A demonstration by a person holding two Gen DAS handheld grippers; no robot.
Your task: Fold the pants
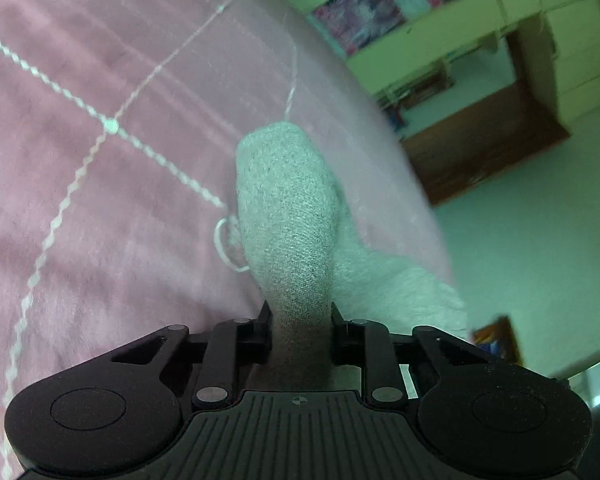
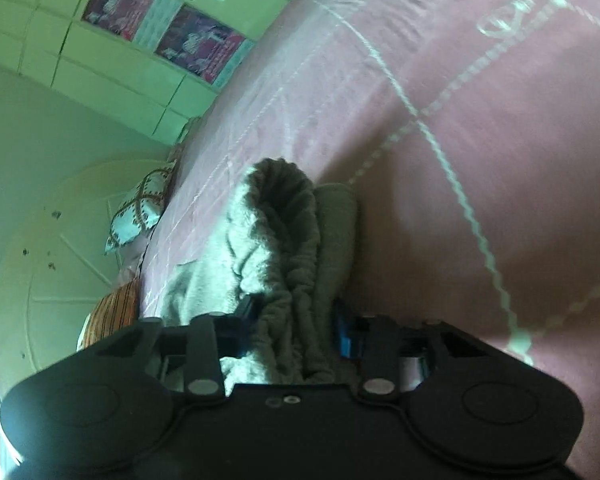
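Observation:
The grey knit pants (image 1: 288, 208) are bunched between the jaws of my left gripper (image 1: 300, 312), which is shut on the fabric above the pink bedspread (image 1: 100, 184); a white drawstring loop (image 1: 224, 244) hangs at its left. In the right wrist view my right gripper (image 2: 294, 316) is shut on a gathered, ribbed part of the pants (image 2: 288, 240), which rises in a hump in front of the fingers. The rest of the pants trails off to the left there and to the right in the left wrist view.
The pink bedspread (image 2: 460, 140) with white stitched lines covers the bed. Pillows (image 2: 140, 208) lie at the bed's edge. Wall cabinets (image 1: 560, 40), posters (image 2: 196, 44) and a brown wooden desk (image 1: 480, 148) stand beyond the bed.

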